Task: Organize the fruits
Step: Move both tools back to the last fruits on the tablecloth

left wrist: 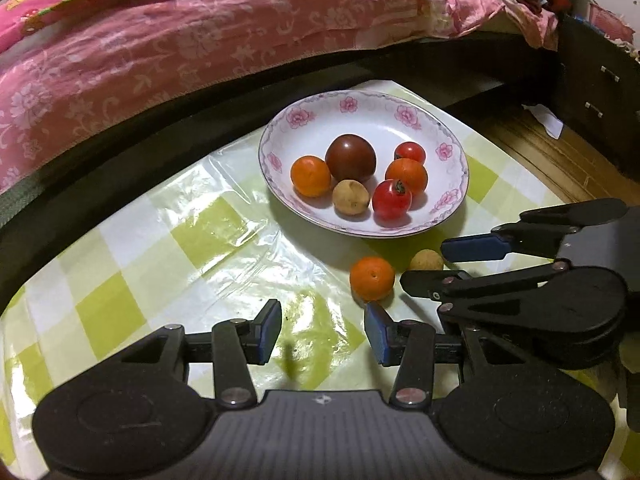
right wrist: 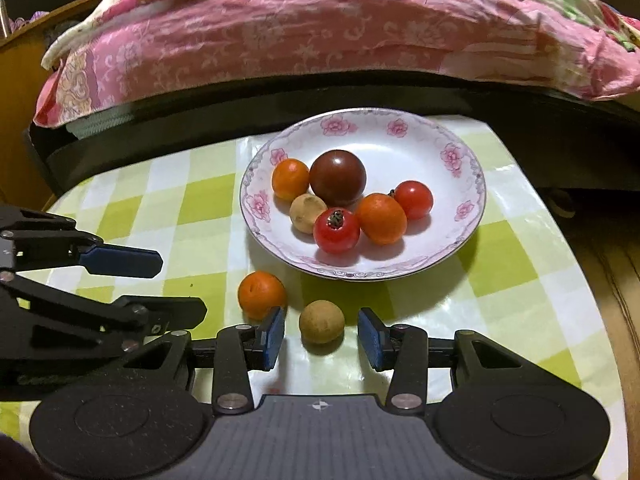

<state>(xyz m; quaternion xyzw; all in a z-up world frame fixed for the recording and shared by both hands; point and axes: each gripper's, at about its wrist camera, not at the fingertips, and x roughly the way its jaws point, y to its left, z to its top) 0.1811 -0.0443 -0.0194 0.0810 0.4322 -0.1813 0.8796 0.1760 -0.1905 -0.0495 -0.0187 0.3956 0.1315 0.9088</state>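
- My left gripper hangs released over the green-and-white checked plastic tablecloth, jaws spread wide with nothing between them.
- Small round orange citrus fruit sits on the cloth, just beside my right gripper's left pad.
- Round tan longan-like fruit lies between my right gripper's parted, released jaws; neither pad touches it.
- White floral-rimmed ceramic plate behind holds six fruits: two orange, two red tomatoes, one dark tomato, one tan.
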